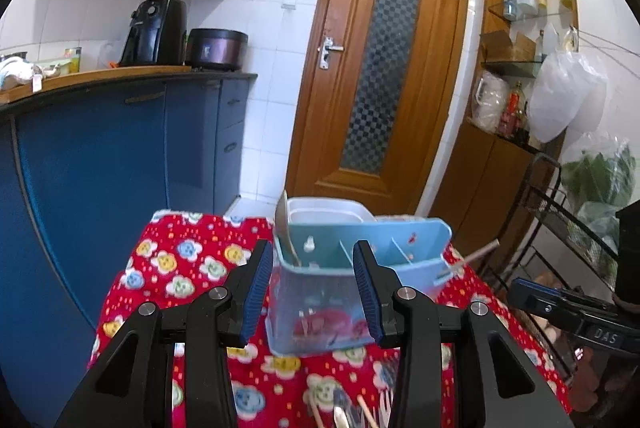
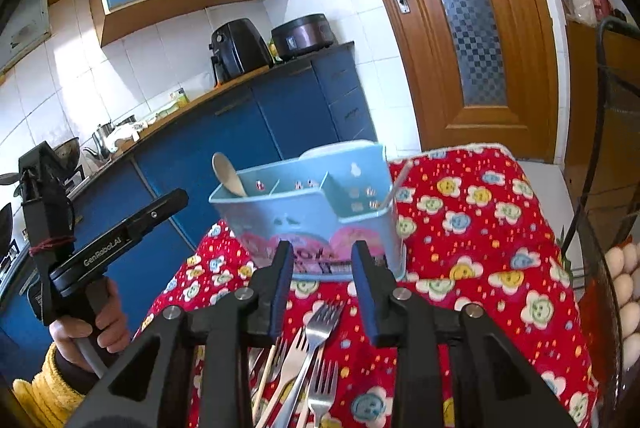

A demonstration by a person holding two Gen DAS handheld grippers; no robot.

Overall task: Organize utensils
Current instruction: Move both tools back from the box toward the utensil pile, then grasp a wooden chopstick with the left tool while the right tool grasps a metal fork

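A light blue utensil holder (image 1: 352, 268) (image 2: 312, 212) with three compartments stands on the red flowered cloth (image 1: 180, 268) (image 2: 480, 228). A wooden spoon (image 1: 285, 228) (image 2: 228, 174) leans in its left compartment and a chopstick (image 1: 478, 254) (image 2: 398, 184) sticks out on the right. My left gripper (image 1: 310, 292) is open and empty, its fingers on either side of the holder's near end. My right gripper (image 2: 320, 292) is open and empty above a pile of metal forks (image 2: 316, 340) and chopsticks (image 2: 262, 380) on the cloth.
A white plastic container (image 1: 328, 212) sits behind the holder. Blue kitchen cabinets (image 1: 120, 168) stand to the left, a wooden door (image 1: 380, 68) behind. A black wire rack (image 1: 568, 212) (image 2: 616, 148) with eggs (image 2: 624, 284) stands to the right.
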